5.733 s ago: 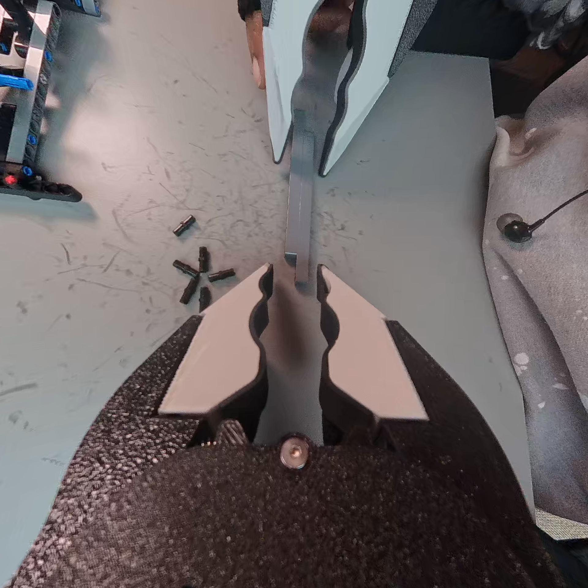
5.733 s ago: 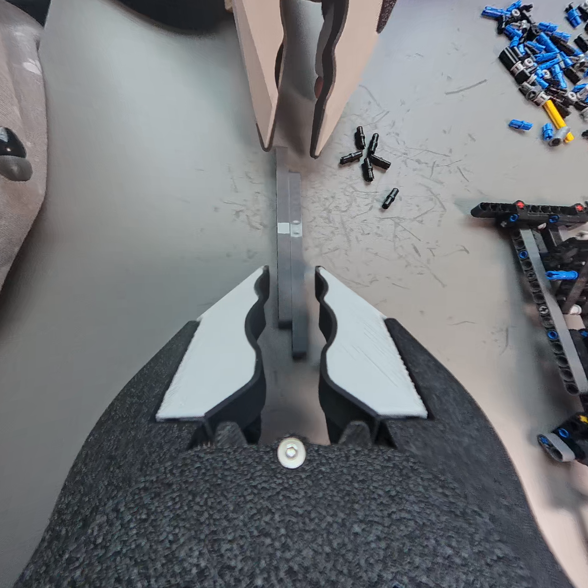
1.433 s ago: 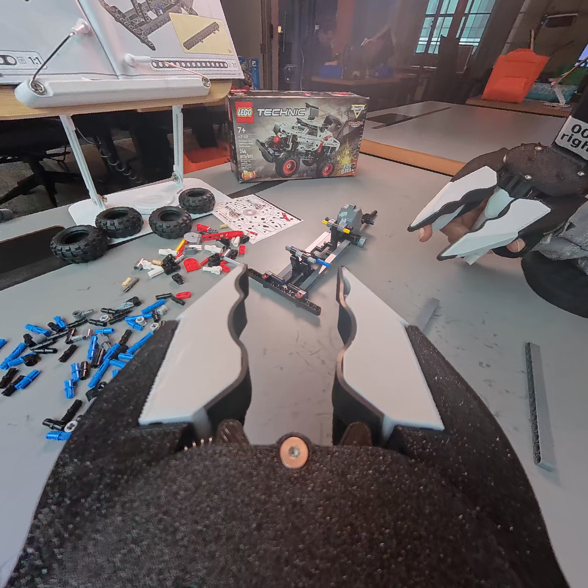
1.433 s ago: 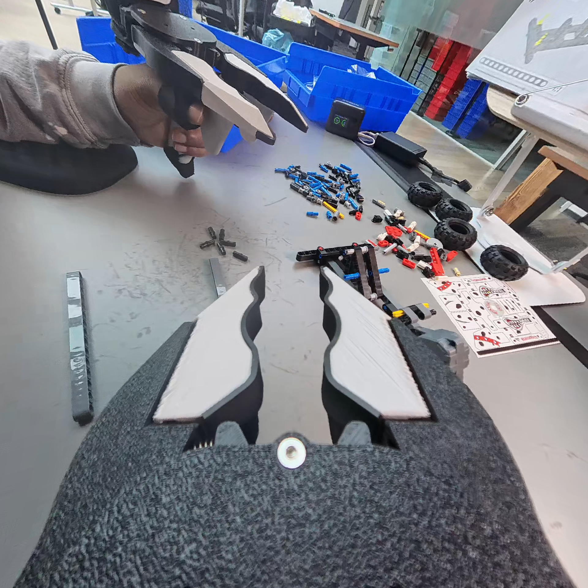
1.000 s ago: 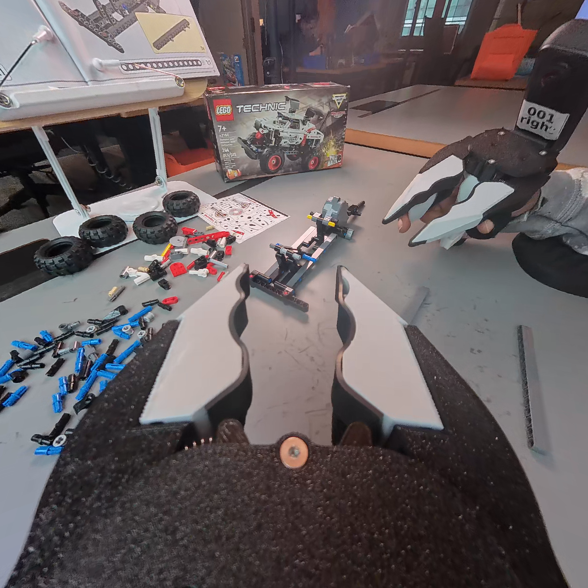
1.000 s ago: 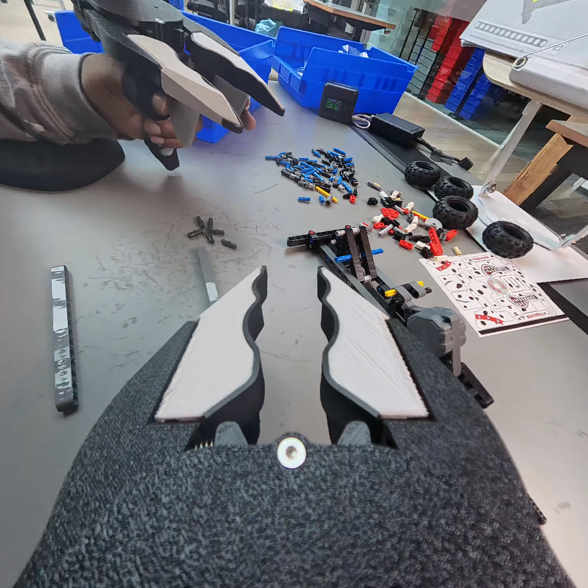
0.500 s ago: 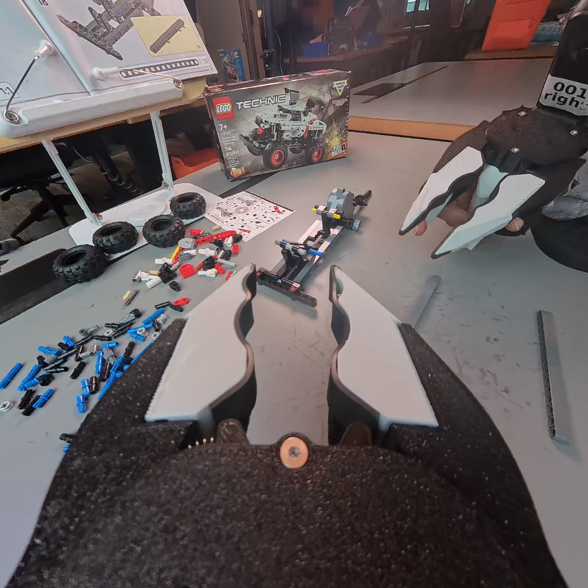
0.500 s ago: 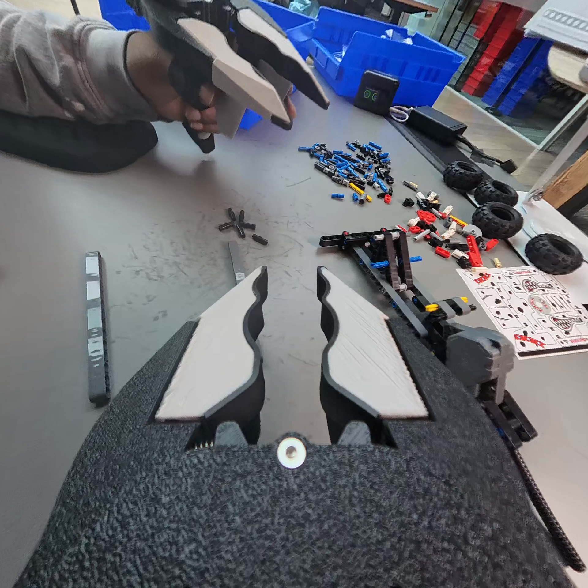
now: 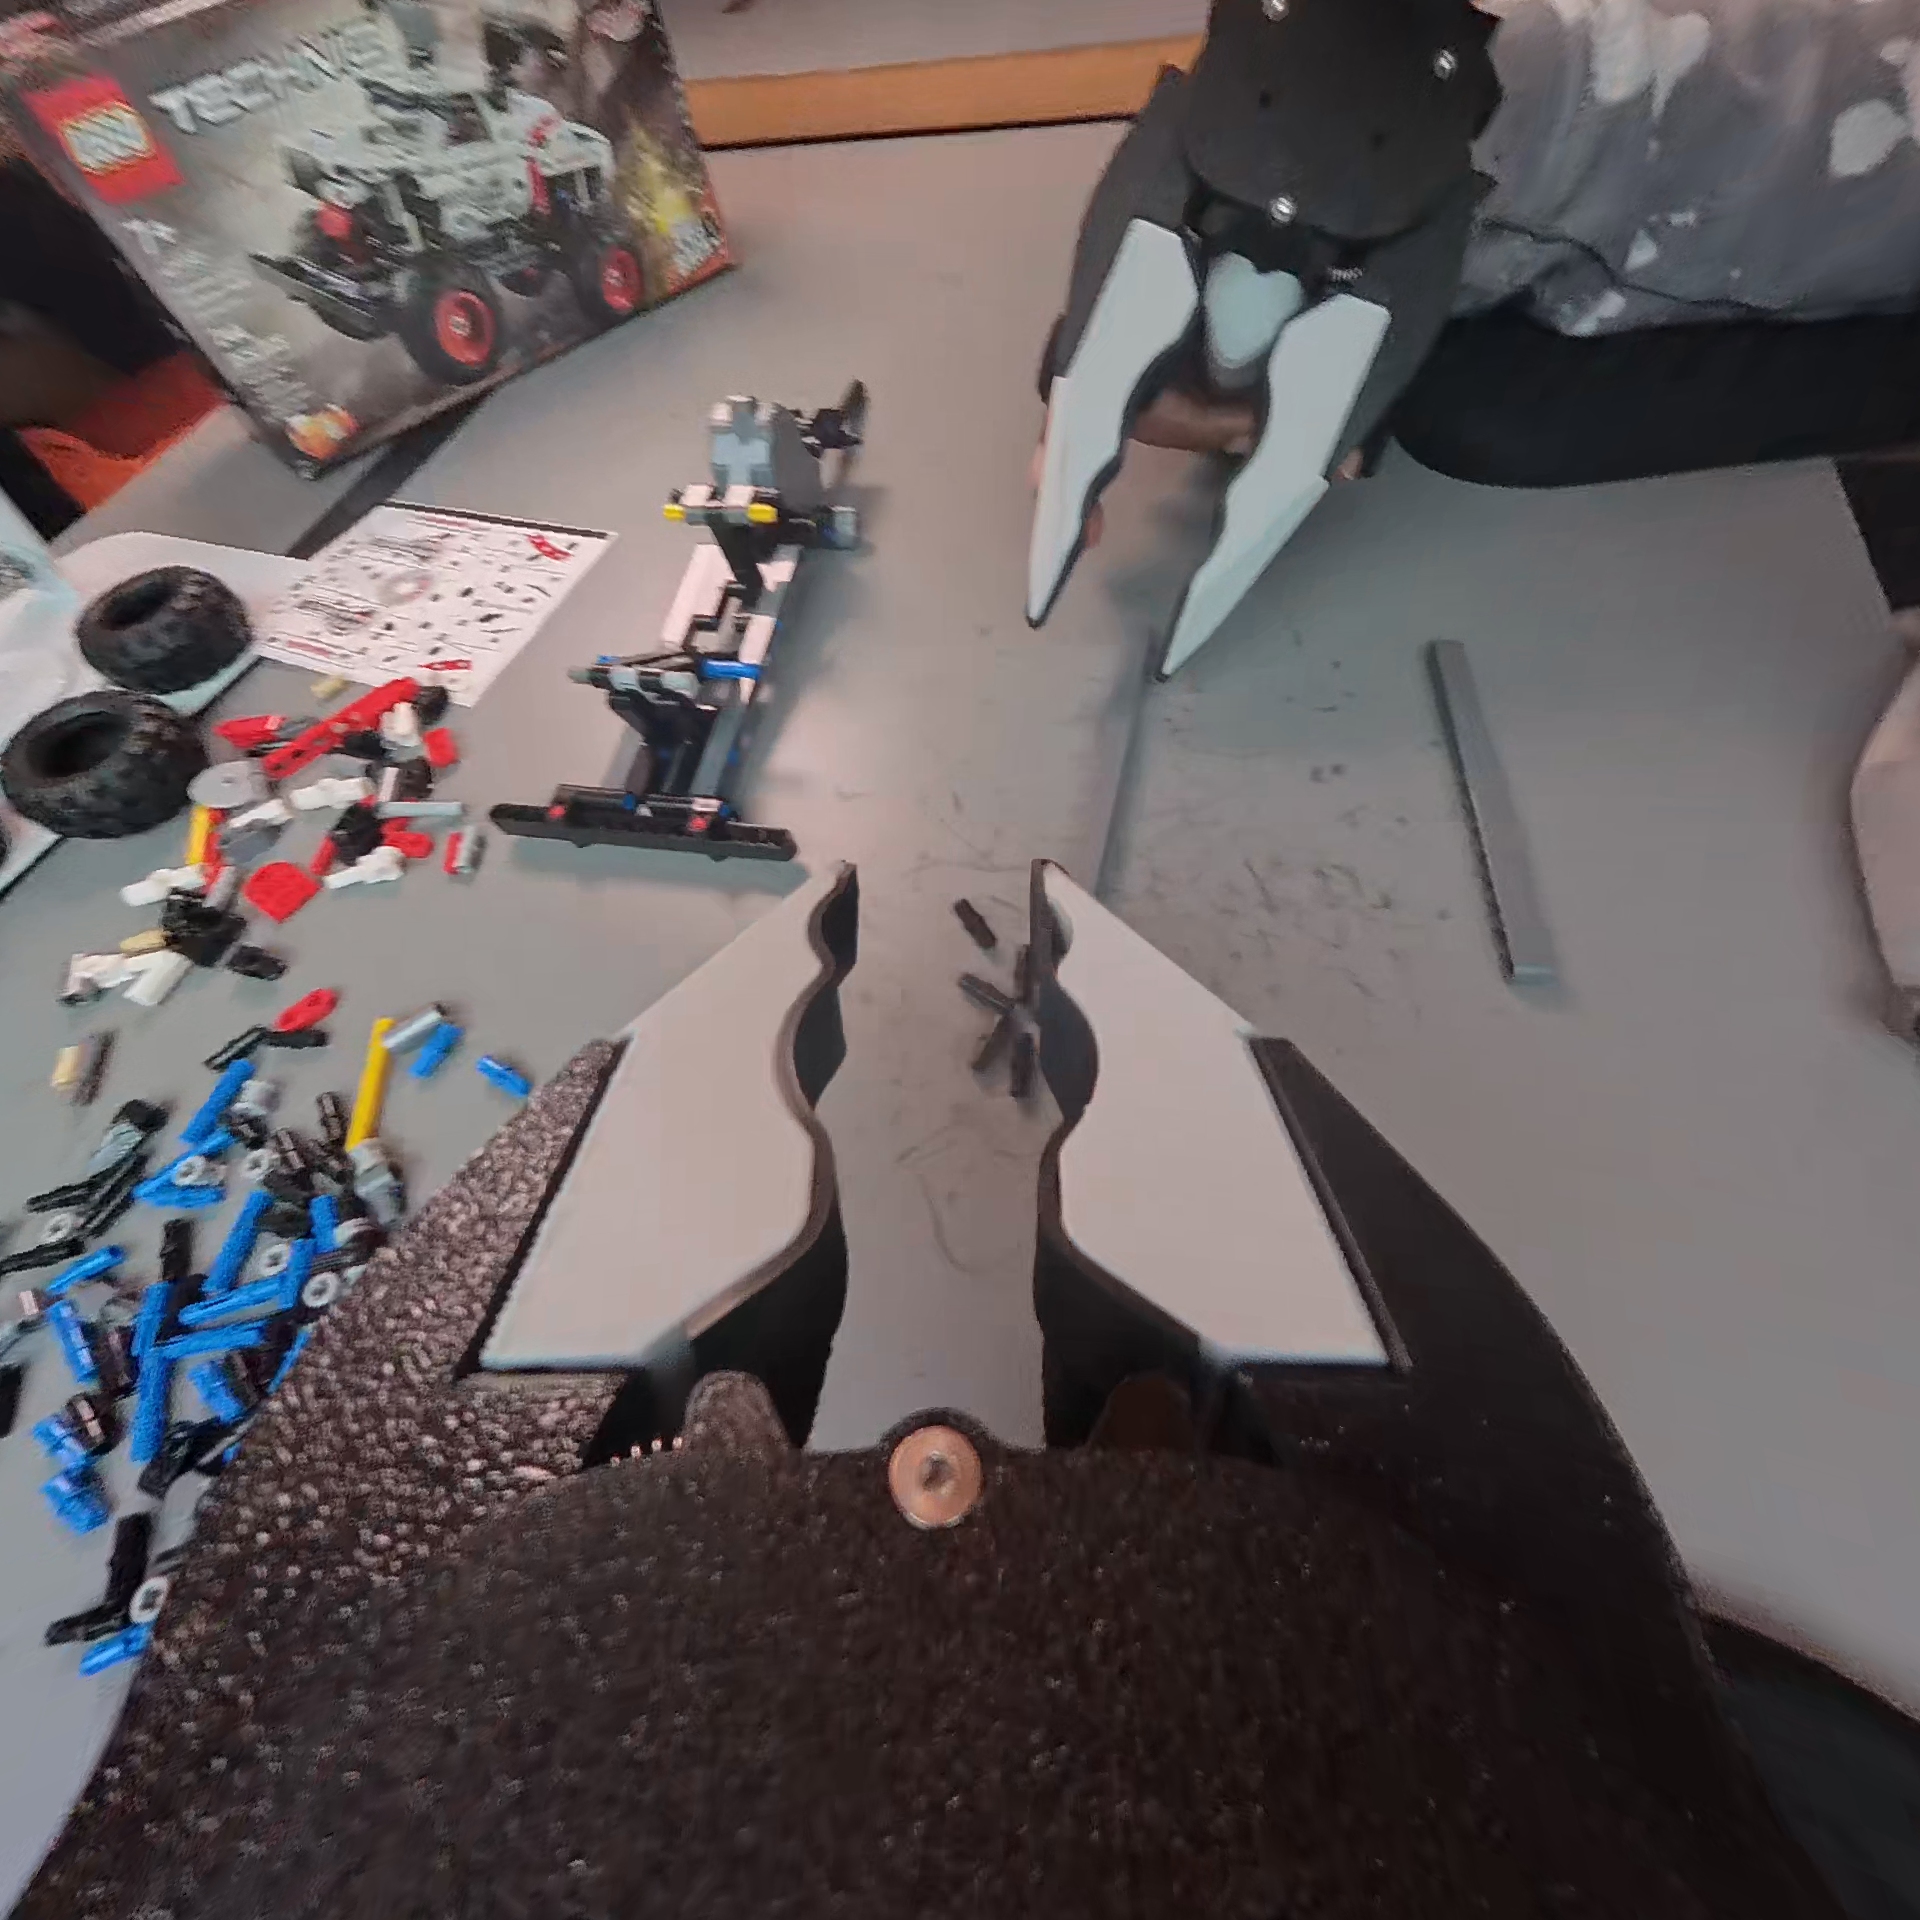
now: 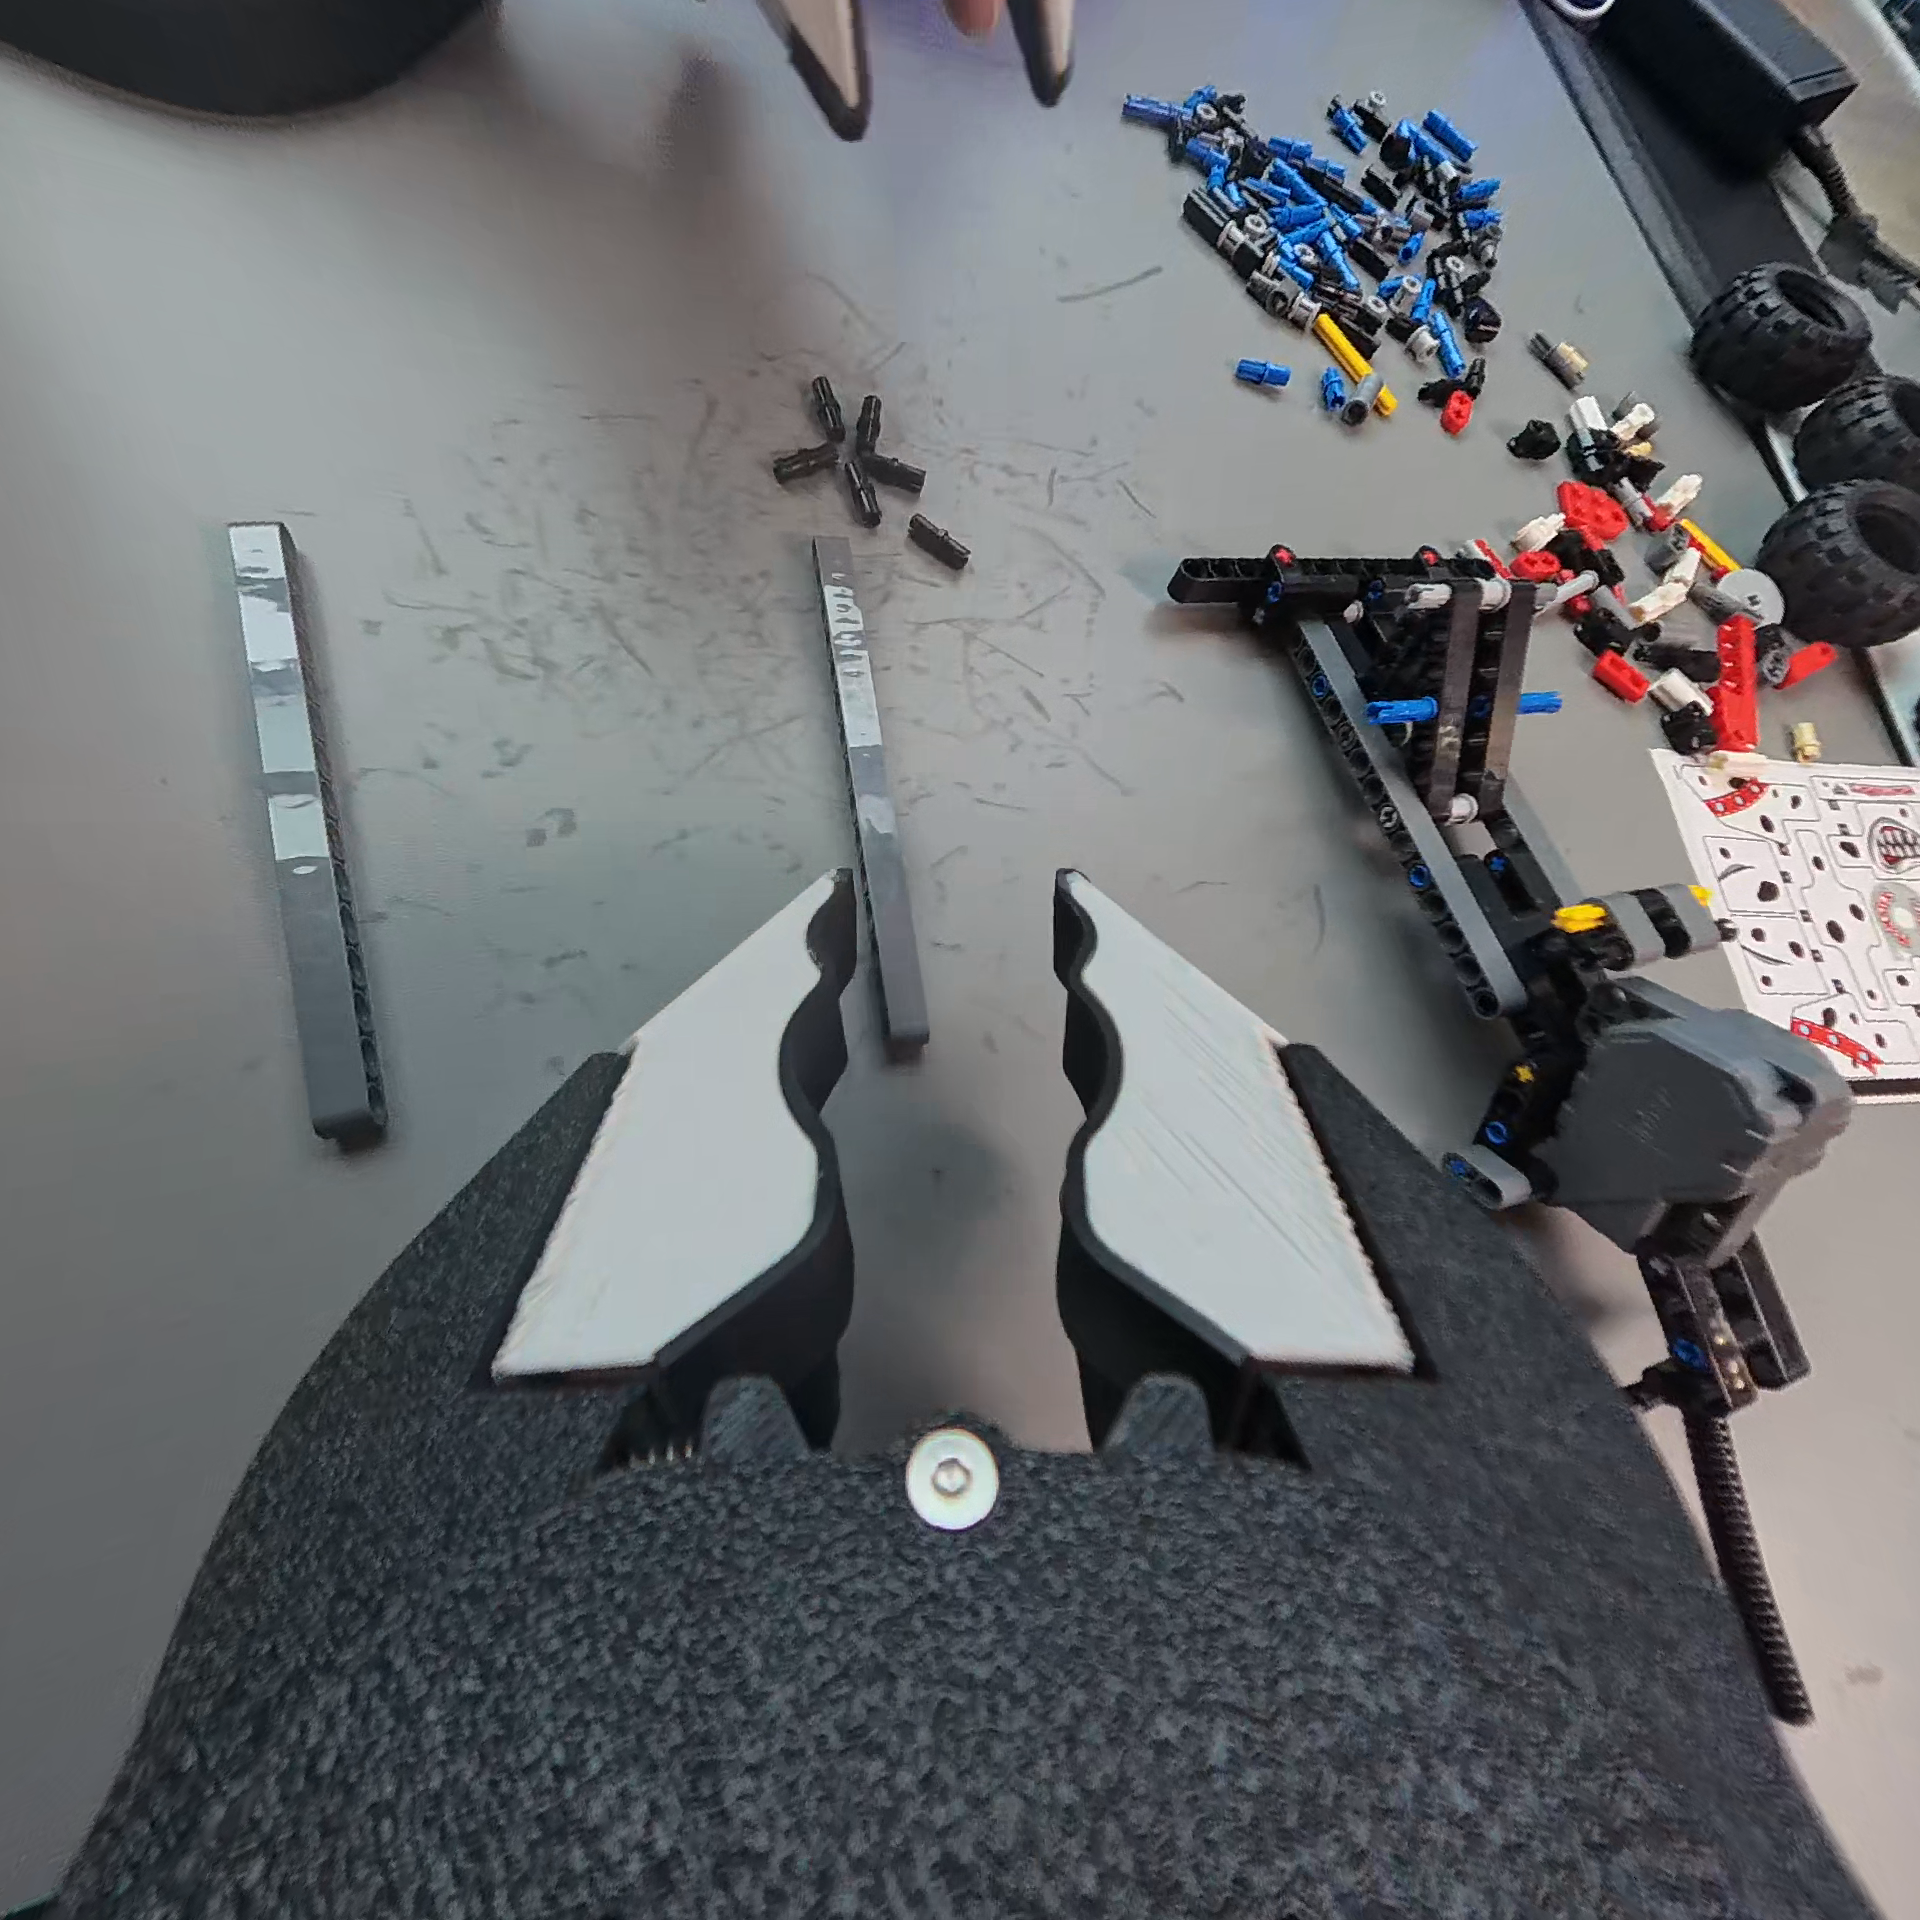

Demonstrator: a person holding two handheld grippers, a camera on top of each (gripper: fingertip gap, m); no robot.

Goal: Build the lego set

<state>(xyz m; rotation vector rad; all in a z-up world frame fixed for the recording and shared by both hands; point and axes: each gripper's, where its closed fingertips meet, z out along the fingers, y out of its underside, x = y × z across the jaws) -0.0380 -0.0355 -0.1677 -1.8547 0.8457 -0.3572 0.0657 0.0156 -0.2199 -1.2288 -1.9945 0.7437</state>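
Note:
Both grippers are open and empty above the grey table. My left gripper (image 9: 943, 883) hovers over a cluster of black pins (image 9: 995, 1003), which lie between its fingertips and under the right one. My right gripper (image 10: 954, 888) hangs over the near end of a long dark grey beam (image 10: 868, 790), which runs past its left fingertip. A second grey beam (image 10: 301, 821) lies apart to the left. The black pins (image 10: 857, 457) lie just beyond the first beam. The partly built black and grey chassis (image 10: 1455, 779) lies to the right. The right gripper (image 9: 1101, 639) also shows in the left wrist view.
Loose blue and black pins (image 10: 1340, 239) and red and white parts (image 10: 1662, 603) lie at the far right by black tyres (image 10: 1839, 561) and a sticker sheet (image 10: 1818, 894). The set's box (image 9: 364, 208) stands behind the chassis (image 9: 707, 707). A sleeve lies at the table's right edge. There is about 12 cm between the tips of the two grippers.
Both grippers have tipped down and dropped towards the table. The left one now hangs over the black pins, the right one over the nearer grey beam. Both stay open and empty.

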